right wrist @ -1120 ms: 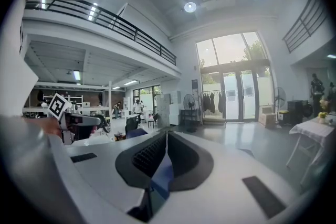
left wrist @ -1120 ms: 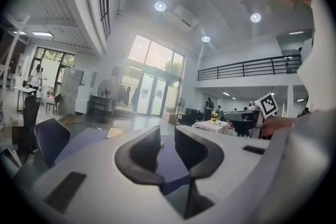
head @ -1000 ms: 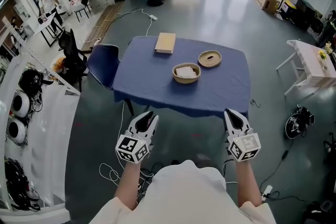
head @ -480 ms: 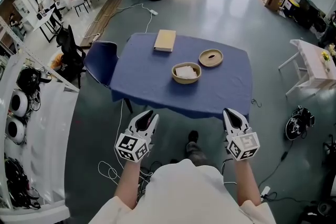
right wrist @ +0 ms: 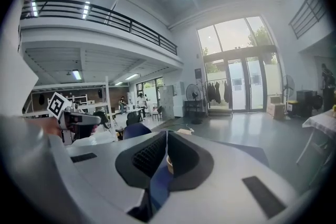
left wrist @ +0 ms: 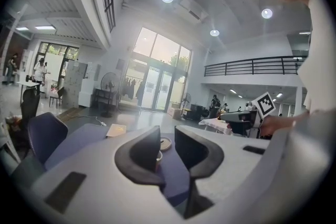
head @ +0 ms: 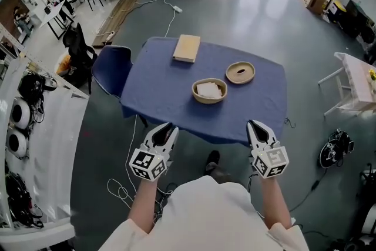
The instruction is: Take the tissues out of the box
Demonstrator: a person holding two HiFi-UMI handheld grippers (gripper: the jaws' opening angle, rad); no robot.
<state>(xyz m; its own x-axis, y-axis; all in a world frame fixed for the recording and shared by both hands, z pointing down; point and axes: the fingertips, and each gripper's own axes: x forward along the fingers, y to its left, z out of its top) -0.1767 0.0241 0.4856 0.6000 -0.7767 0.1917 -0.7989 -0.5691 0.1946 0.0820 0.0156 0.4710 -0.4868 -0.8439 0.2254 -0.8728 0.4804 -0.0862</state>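
A round wooden box with white tissues in it stands mid-table on the blue cloth. Its round lid lies to the right, and a flat tan box lies at the far edge. Both grippers hang in front of the table's near edge, short of everything on it. My left gripper is open with nothing between its jaws. My right gripper has its tips together and holds nothing. In the left gripper view the lid shows between the jaws.
A dark blue chair stands at the table's left corner. White shelving runs along the left, a white side table stands at the right. Cables lie on the grey floor near the person's feet.
The table has come nearer and slid lower in the head view as the person steps toward it. Both grippers keep the same stance in front of the body.
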